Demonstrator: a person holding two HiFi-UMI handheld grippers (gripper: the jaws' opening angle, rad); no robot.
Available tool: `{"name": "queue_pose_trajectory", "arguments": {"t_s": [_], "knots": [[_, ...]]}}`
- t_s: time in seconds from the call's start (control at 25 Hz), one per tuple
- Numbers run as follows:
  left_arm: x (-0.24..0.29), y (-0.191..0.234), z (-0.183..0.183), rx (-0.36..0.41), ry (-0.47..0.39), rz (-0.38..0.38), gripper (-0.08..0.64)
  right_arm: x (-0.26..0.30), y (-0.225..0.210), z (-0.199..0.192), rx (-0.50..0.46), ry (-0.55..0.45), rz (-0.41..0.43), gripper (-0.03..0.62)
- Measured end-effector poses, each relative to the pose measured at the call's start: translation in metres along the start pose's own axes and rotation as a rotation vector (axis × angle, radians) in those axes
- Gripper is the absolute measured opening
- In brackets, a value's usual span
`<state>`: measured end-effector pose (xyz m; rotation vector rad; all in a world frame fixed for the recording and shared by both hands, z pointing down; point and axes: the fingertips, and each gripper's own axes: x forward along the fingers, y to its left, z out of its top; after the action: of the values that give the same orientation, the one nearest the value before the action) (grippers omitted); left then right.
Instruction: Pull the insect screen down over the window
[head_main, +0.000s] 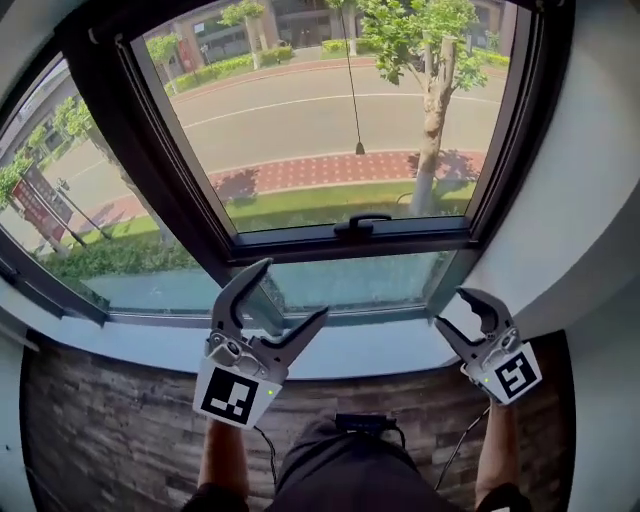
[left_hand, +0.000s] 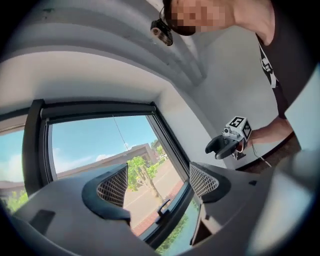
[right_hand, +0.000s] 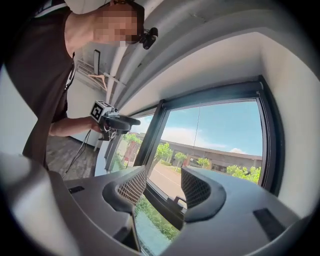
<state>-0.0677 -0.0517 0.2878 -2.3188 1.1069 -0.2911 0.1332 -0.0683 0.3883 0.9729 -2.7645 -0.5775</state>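
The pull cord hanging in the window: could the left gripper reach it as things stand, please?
Probably yes: the left gripper is open and empty, and nothing stands between it and the pull cord, which hangs free higher up before the glass.

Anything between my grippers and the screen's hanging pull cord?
Nothing visible. The thin dark pull cord hangs free in the window opening, above the black window handle; left gripper and right gripper sit open, empty, below it.

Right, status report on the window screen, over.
Left claw open, empty. Right claw open, empty. Screen not down; pull cord hangs untouched before the glass. Nothing in the way.
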Motion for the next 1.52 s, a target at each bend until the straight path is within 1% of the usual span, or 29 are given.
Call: {"name": "queue_pose_trajectory", "arguments": {"t_s": [0.04,0.2,0.28,0.32,0.36,0.44,0.48,0.56,0.64,0.72,0.84,0.88,0.96,1.08,1.12,1.16,1.24,1.28,1.4,1.52], "knots": [[0.007,0.009,0.002,0.043,0.006,0.011,0.391,0.005,-0.007,0.004,-0.027,0.001,0.006,0.199],[0.040,0.046,-0.003,0.121,0.034,0.060,0.411,0.034,-0.037,0.018,-0.147,0.015,-0.003,0.201],[0.056,0.060,-0.010,0.172,0.039,0.064,0.416,0.053,-0.048,0.030,-0.202,-0.013,-0.019,0.201],[0.063,0.062,-0.014,0.194,0.040,0.060,0.419,0.059,-0.051,0.031,-0.220,-0.011,-0.026,0.201],[0.068,0.064,-0.017,0.215,0.036,0.055,0.420,0.062,-0.053,0.029,-0.231,0.017,-0.032,0.201],[0.076,0.078,-0.011,0.259,0.014,0.061,0.431,0.066,-0.063,0.027,-0.258,0.122,-0.041,0.201],[0.081,0.095,0.000,0.285,-0.007,0.074,0.442,0.074,-0.074,0.041,-0.293,0.134,-0.045,0.204],[0.093,0.143,0.027,0.348,-0.058,0.104,0.442,0.100,-0.102,0.093,-0.411,0.088,-0.059,0.216],[0.102,0.183,0.051,0.417,-0.097,0.121,0.442,0.122,-0.127,0.136,-0.524,0.073,-0.084,0.229],[0.107,0.210,0.067,0.496,-0.111,0.141,0.442,0.138,-0.144,0.167,-0.599,0.066,-0.109,0.235],[0.116,0.247,0.089,0.620,-0.094,0.195,0.442,0.161,-0.166,0.205,-0.695,0.058,-0.144,0.236],[0.122,0.260,0.095,0.659,-0.077,0.218,0.442,0.168,-0.174,0.216,-0.735,0.062,-0.157,0.236],[0.139,0.283,0.101,0.741,-0.012,0.251,0.442,0.179,-0.192,0.236,-0.815,0.094,-0.183,0.236],[0.165,0.310,0.098,0.852,0.133,0.273,0.442,0.189,-0.228,0.258,-0.897,0.212,-0.231,0.238],[0.172,0.319,0.095,0.883,0.188,0.279,0.442,0.192,-0.242,0.265,-0.912,0.251,-0.251,0.247],[0.178,0.328,0.093,0.902,0.236,0.288,0.440,0.196,-0.255,0.272,-0.926,0.267,-0.267,0.255],[0.188,0.341,0.090,0.904,0.306,0.312,0.440,0.205,-0.276,0.281,-0.943,0.273,-0.281,0.270],[0.192,0.347,0.088,0.898,0.334,0.325,0.440,0.208,-0.286,0.283,-0.954,0.292,-0.283,0.281],[0.206,0.357,0.092,0.888,0.388,0.366,0.440,0.215,-0.314,0.284,-1.027,0.384,-0.301,0.298],[0.216,0.362,0.086,0.909,0.453,0.377,0.440,0.223,-0.335,0.280,-1.030,0.427,-0.304,0.299]]}}
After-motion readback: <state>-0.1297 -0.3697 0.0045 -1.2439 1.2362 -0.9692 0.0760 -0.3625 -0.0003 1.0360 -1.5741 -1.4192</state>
